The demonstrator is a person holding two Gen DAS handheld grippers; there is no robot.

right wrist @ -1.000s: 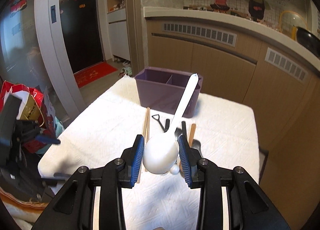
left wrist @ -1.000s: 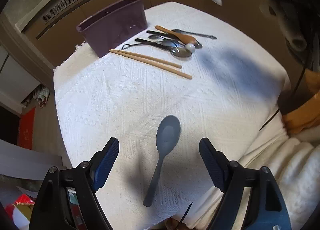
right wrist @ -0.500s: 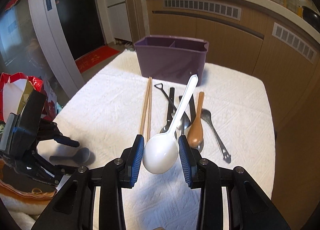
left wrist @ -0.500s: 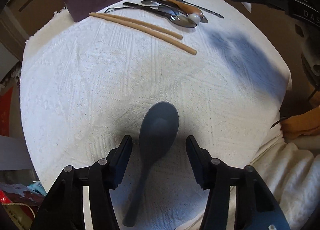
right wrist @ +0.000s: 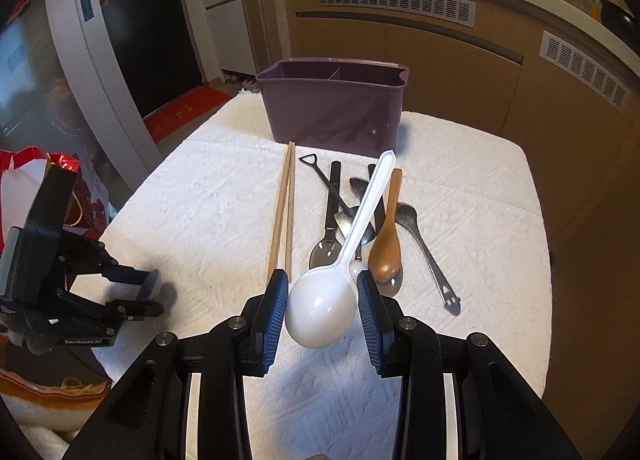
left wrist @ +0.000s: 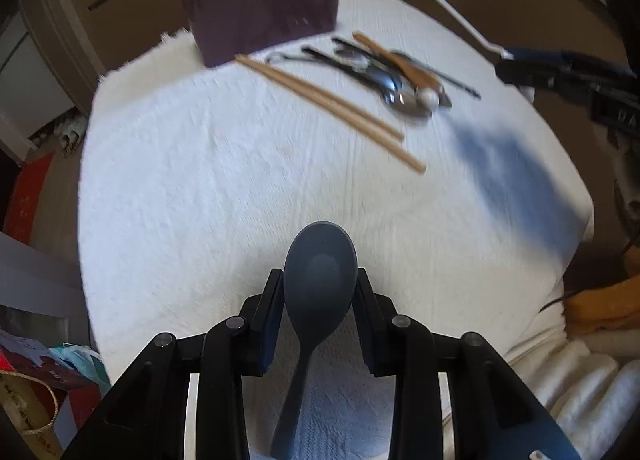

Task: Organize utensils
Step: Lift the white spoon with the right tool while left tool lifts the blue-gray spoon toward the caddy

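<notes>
the left gripper [left wrist: 320, 292] points steeply down at the white cloth [left wrist: 208, 180], and its jaws are closing in on the bowl of a grey spoon [left wrist: 320, 280]. the bowl sits right between the two pads, which look to be touching its edges on both sides; the handle runs back under the gripper toward the camera. beyond the jaws, well ahead, lies a pair of wooden chopsticks [left wrist: 332, 104], and past them a loose cluster of metal spoons [left wrist: 396, 92] with a wooden spoon [left wrist: 404, 64] on top. further still, at the far edge of the cloth, stands the purple utensil holder [left wrist: 260, 16].

the right gripper [right wrist: 322, 300] has its jaws clamped on the bowl of a white plastic spoon [right wrist: 322, 308], held off the cloth with the handle slanting up and away from the pads. just ahead of its left pad the chopsticks [right wrist: 284, 212] run toward the holder [right wrist: 332, 104], which shows a divider inside. ahead of the right pad sit the wooden spoon [right wrist: 386, 248] and metal spoons [right wrist: 326, 248]. off to the left of these jaws the other gripper [right wrist: 136, 292] is down at the cloth.
</notes>
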